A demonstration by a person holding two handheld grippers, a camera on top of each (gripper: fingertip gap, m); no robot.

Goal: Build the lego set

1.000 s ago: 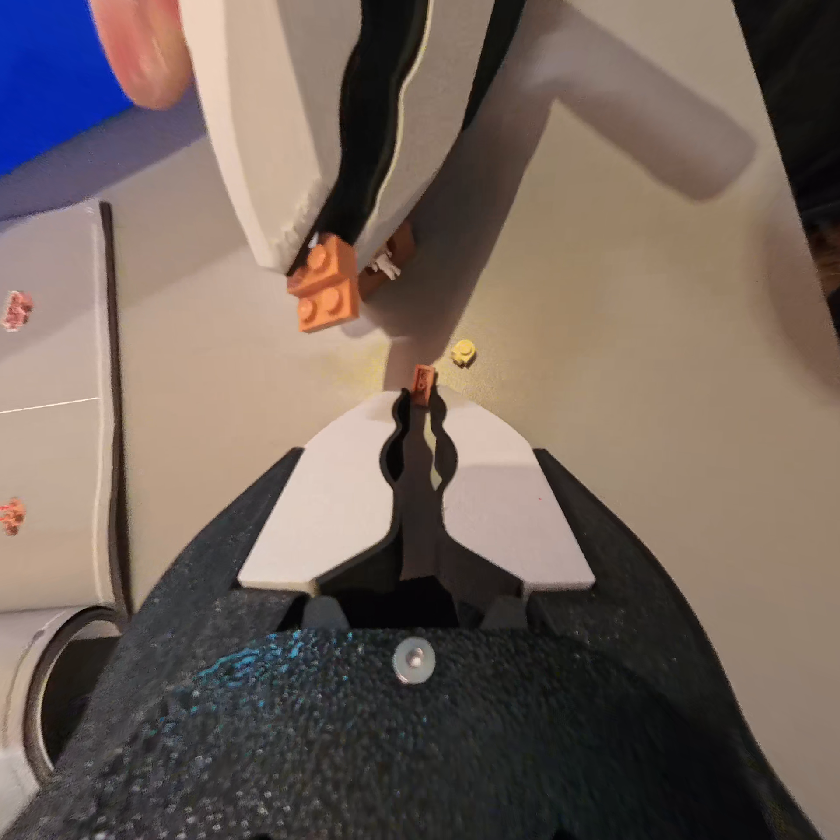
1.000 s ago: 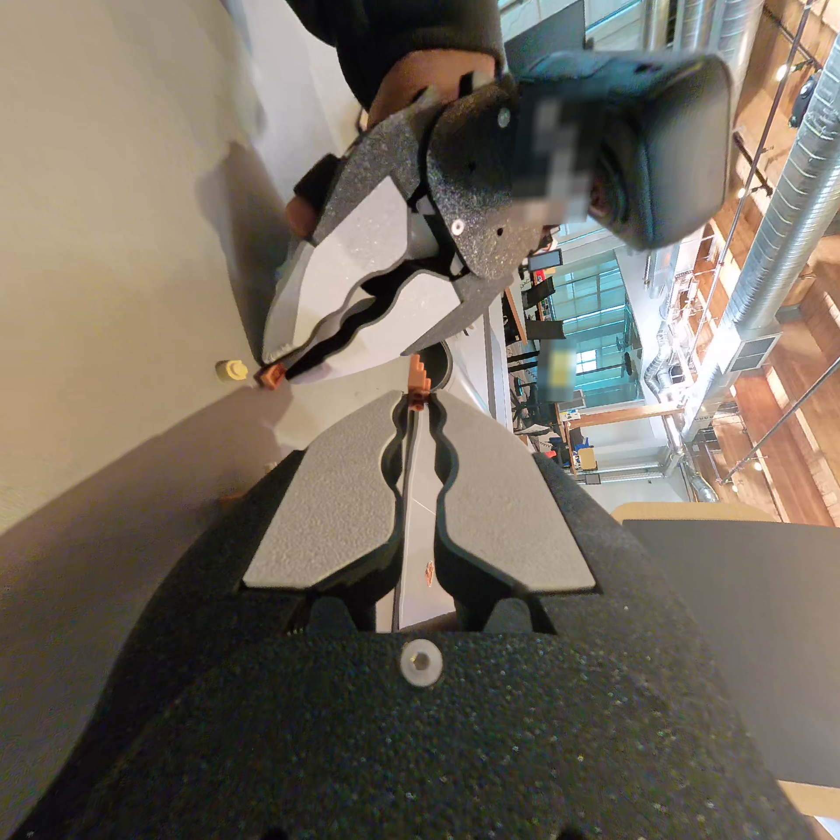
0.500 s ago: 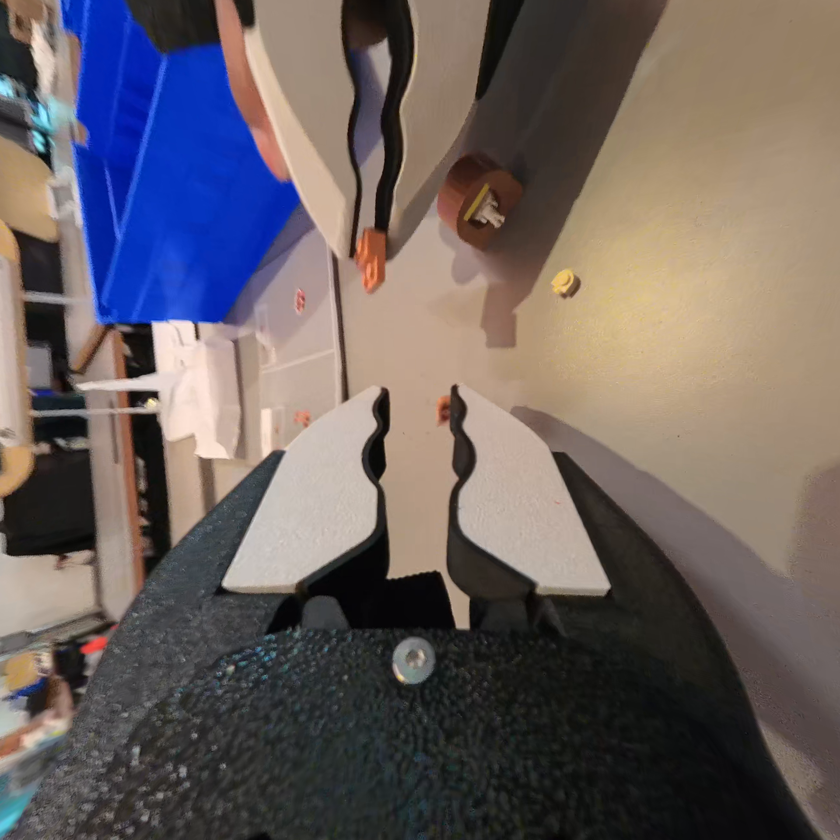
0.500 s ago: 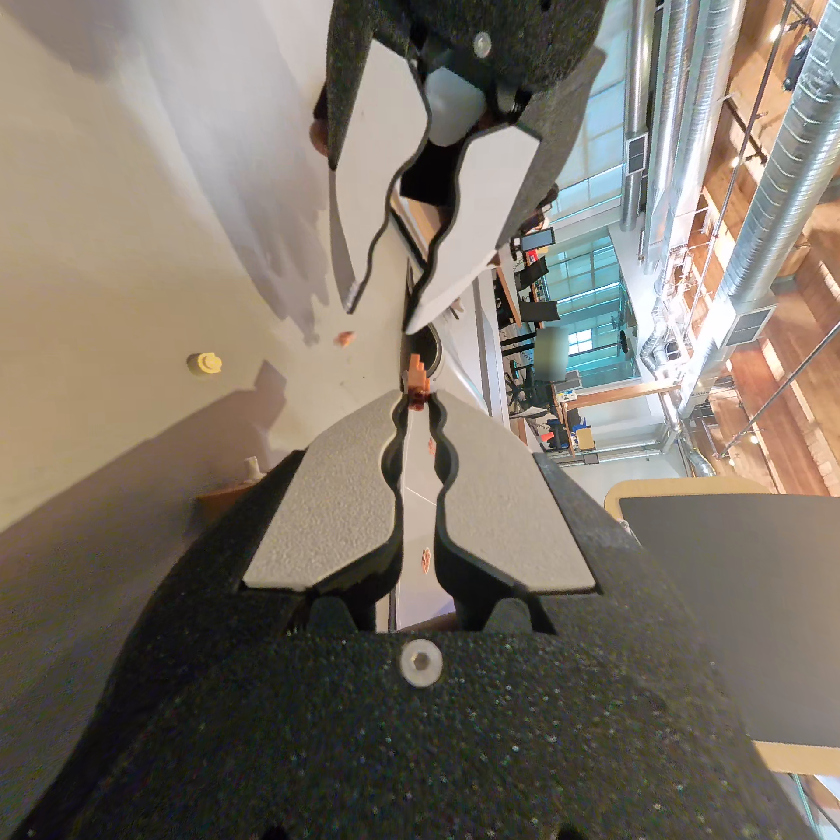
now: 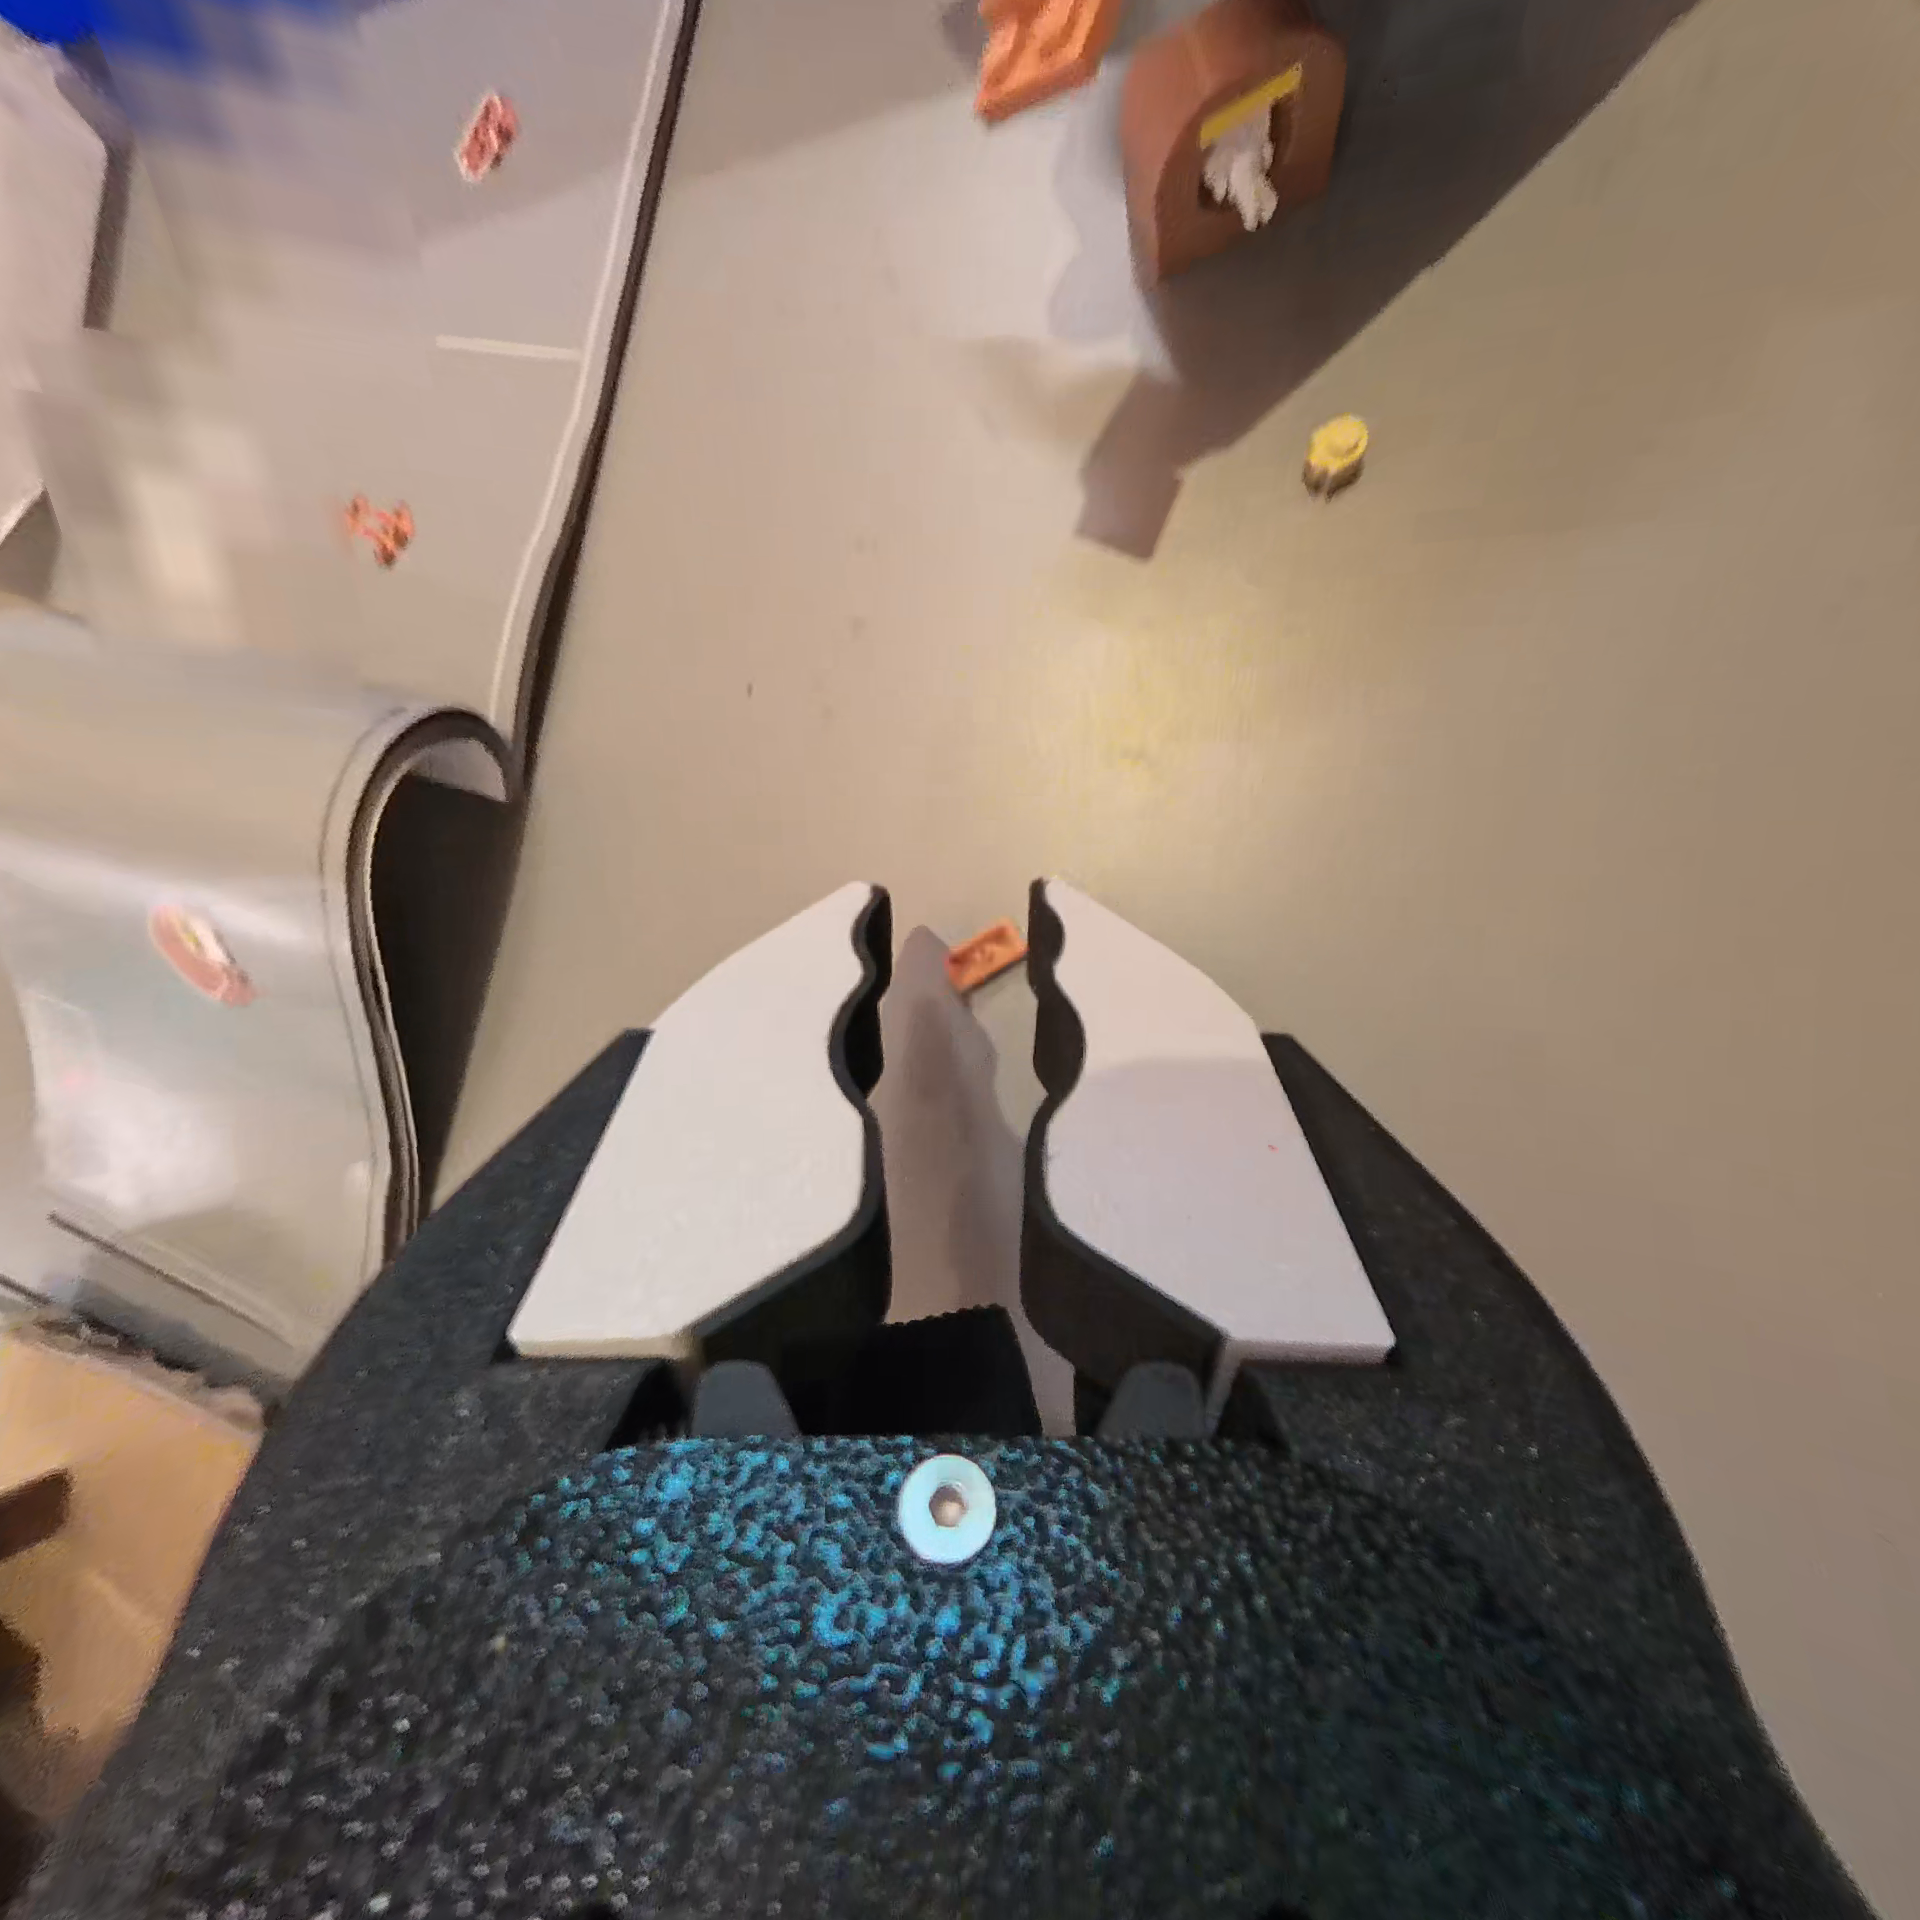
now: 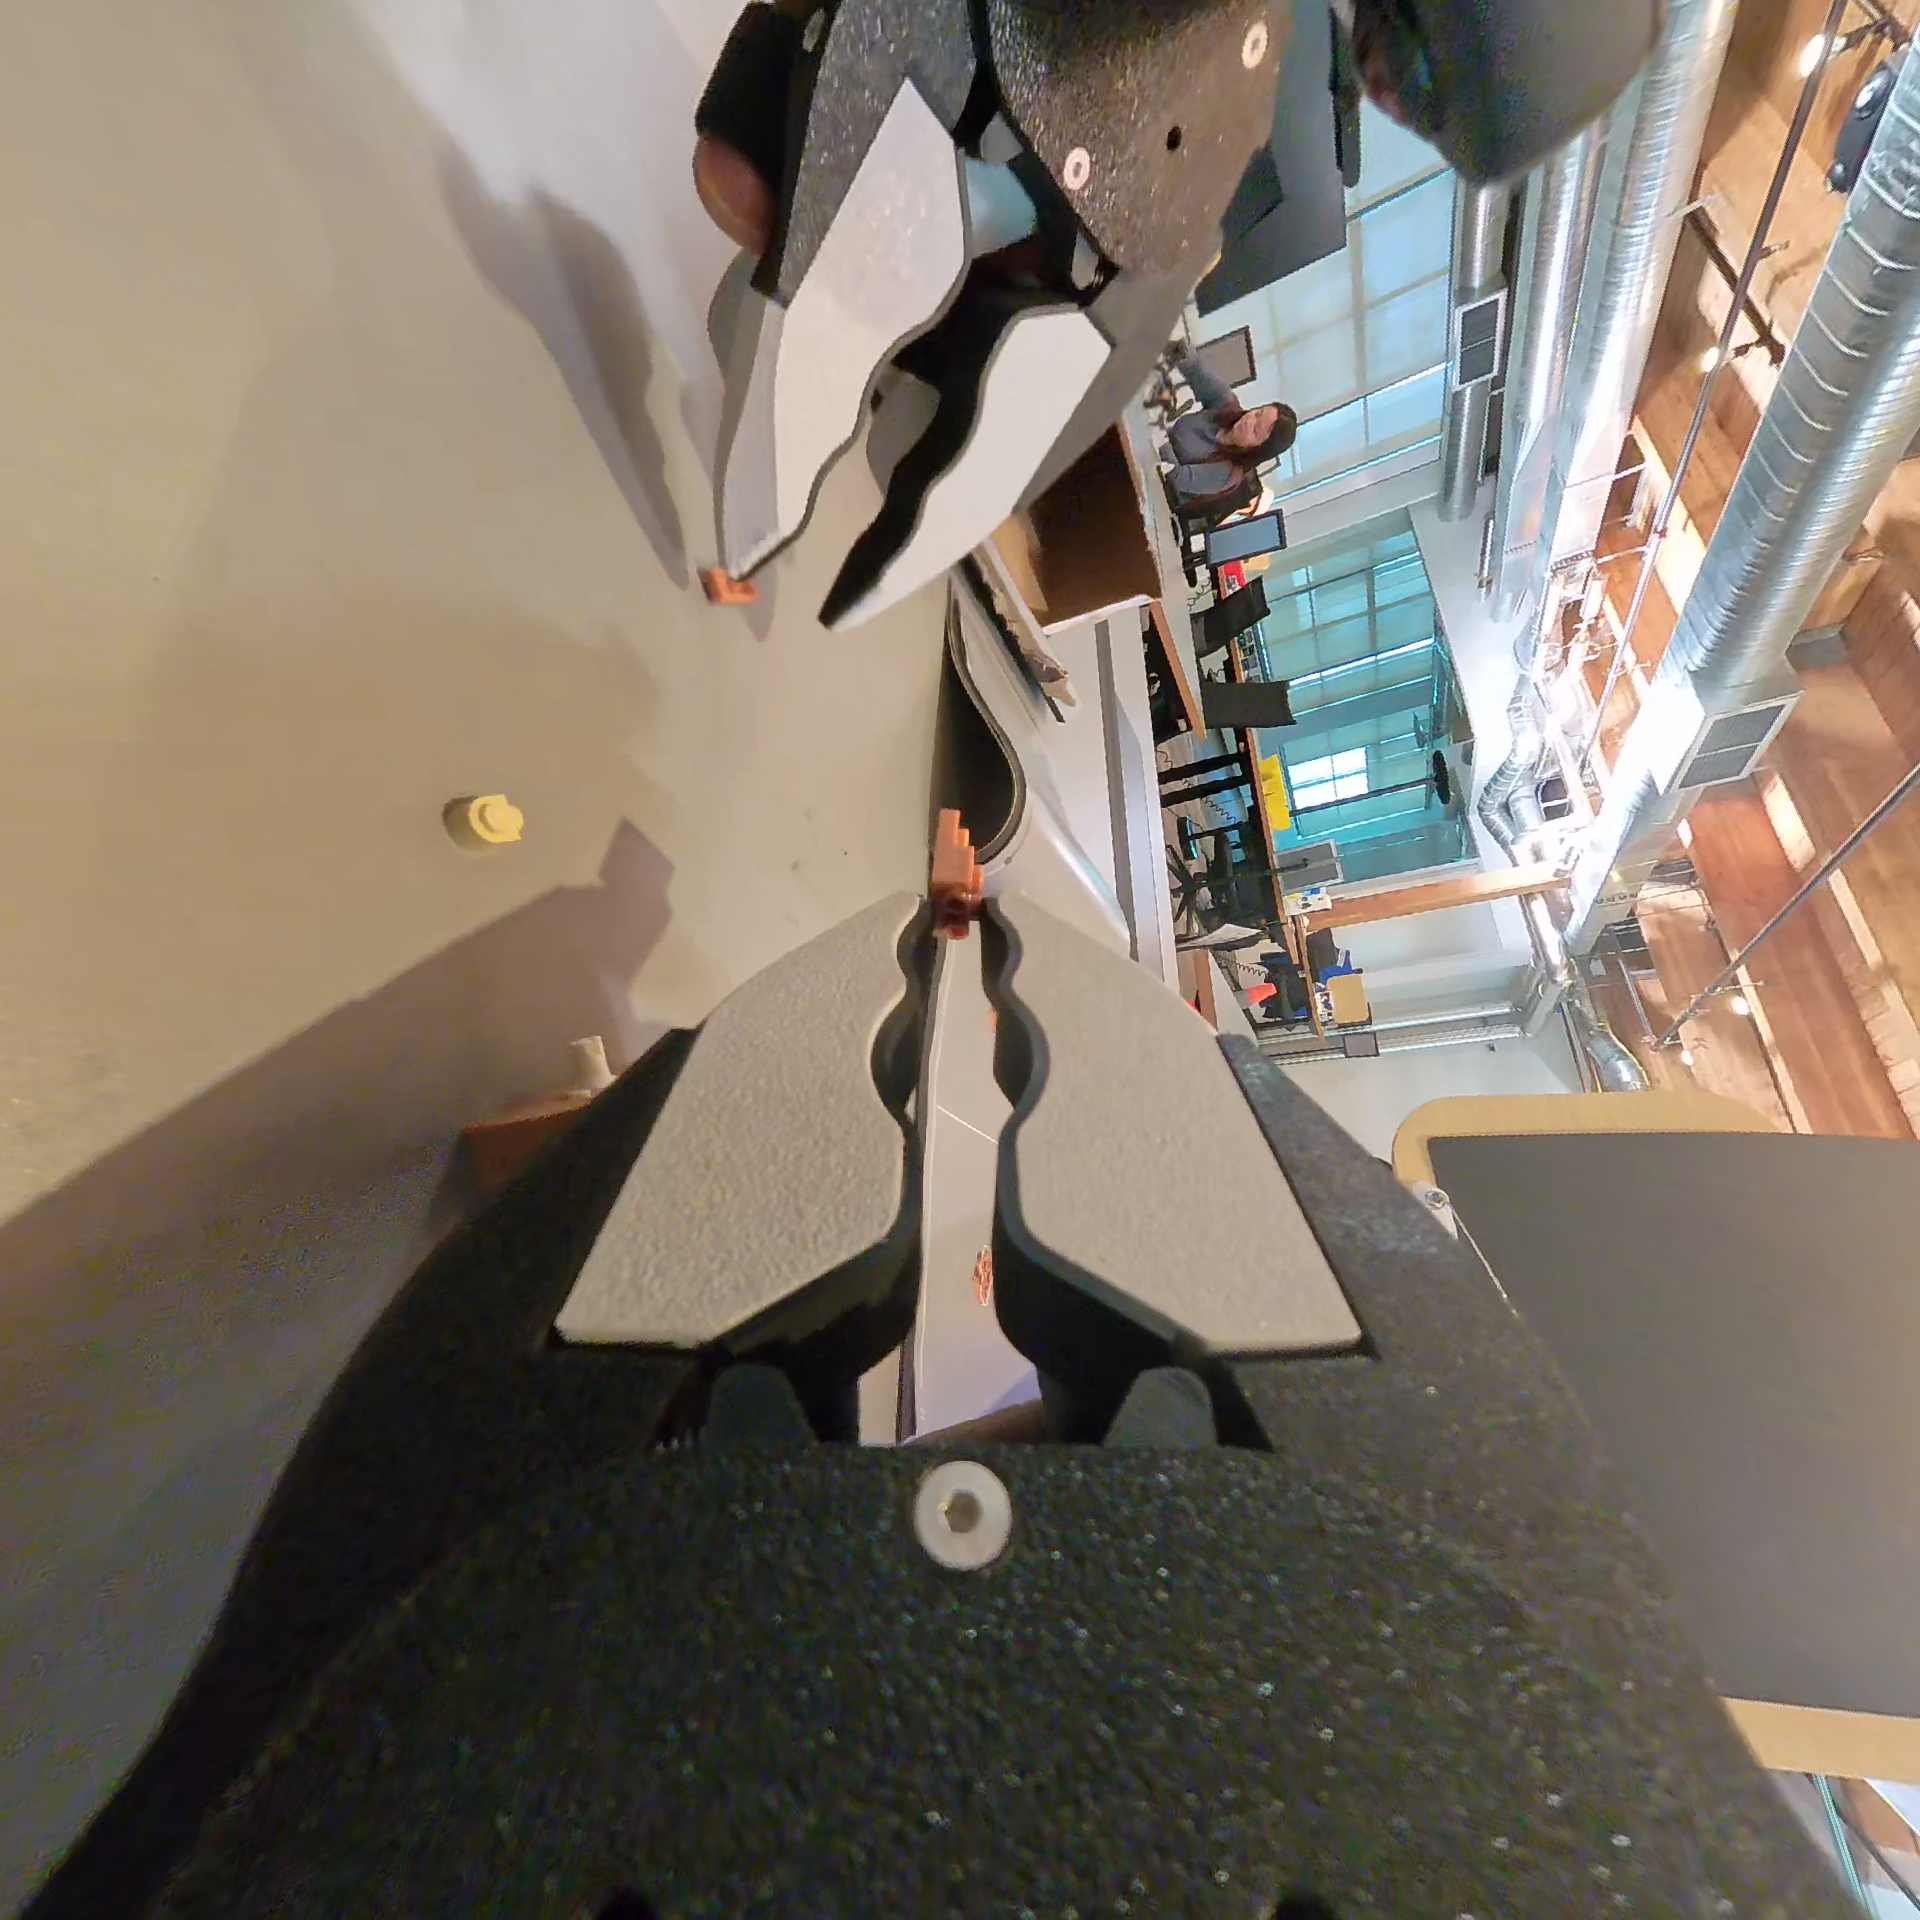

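My left gripper (image 5: pixel 958 904) is open just above the grey table (image 5: pixel 1455 935). A small orange plate (image 5: pixel 987 956) lies flat on the table between its fingertips, nearer the right one, and neither pad presses on it. The right wrist view shows the same gripper (image 6: pixel 790 597) open, with the plate (image 6: pixel 724 587) at one fingertip. My right gripper (image 6: pixel 954 914) is shut on an orange studded brick (image 6: pixel 954 873) that sticks out past its tips. That brick also shows blurred at the top of the left wrist view (image 5: pixel 1034 52).
A small yellow round stud (image 5: pixel 1335 452) lies on the table, also in the right wrist view (image 6: pixel 480 821). A brown round piece with a white peg (image 5: pixel 1226 156) is beyond it. A pale tray (image 5: pixel 312 312) with small orange pieces (image 5: pixel 379 530) lies left, by a curved cut-out (image 5: pixel 436 831). The gap from one gripper's tips to the other's is roughly 11 cm.
My left gripper held the small orange plate a second ago, then opened; the plate now lies on the table between its fingers. The right gripper kept its grip on the orange brick.
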